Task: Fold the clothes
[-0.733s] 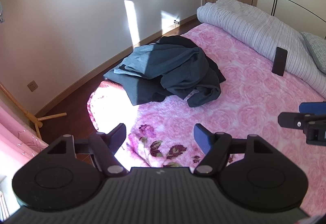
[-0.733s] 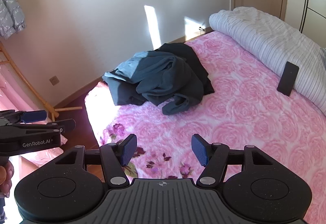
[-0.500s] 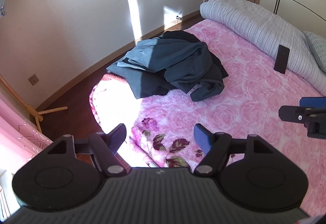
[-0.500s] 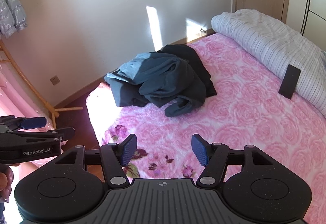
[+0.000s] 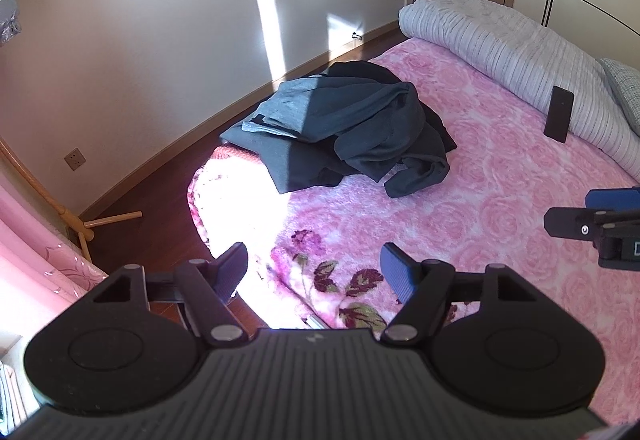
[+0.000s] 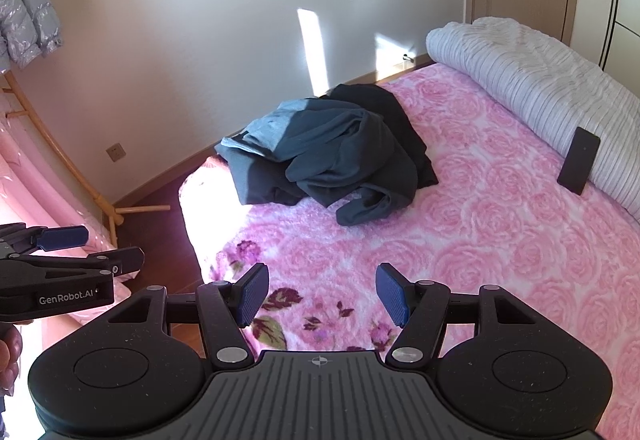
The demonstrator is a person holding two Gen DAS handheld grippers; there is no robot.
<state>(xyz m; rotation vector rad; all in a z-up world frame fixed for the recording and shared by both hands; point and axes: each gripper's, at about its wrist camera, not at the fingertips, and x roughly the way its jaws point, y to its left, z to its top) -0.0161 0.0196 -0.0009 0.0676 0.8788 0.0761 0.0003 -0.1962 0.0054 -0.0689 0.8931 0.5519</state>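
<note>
A crumpled heap of dark grey and black clothes [image 5: 348, 132] [image 6: 332, 156] lies near the far left corner of the pink rose-patterned bed [image 5: 500, 208] [image 6: 500, 240]. My left gripper [image 5: 314, 270] hangs open above the bed's near corner, well short of the heap, with nothing between its fingers. My right gripper [image 6: 322, 292] is open too, empty, over the flowered near edge of the blanket. Each gripper shows in the other's view: the right one [image 5: 592, 212] at the right edge, the left one [image 6: 84, 248] at the left edge.
A rolled striped duvet [image 5: 516, 56] [image 6: 532, 80] lies along the far side of the bed, with a black phone [image 5: 559, 113] [image 6: 579, 160] leaning on it. Dark wood floor [image 5: 160, 192] and a wooden rack foot [image 5: 108, 218] lie to the left. A pink curtain [image 5: 32, 268] hangs at the left.
Both views have shifted slightly: the clothes heap sits a little lower and nearer in the left wrist view than before. Both grippers stay open and empty.
</note>
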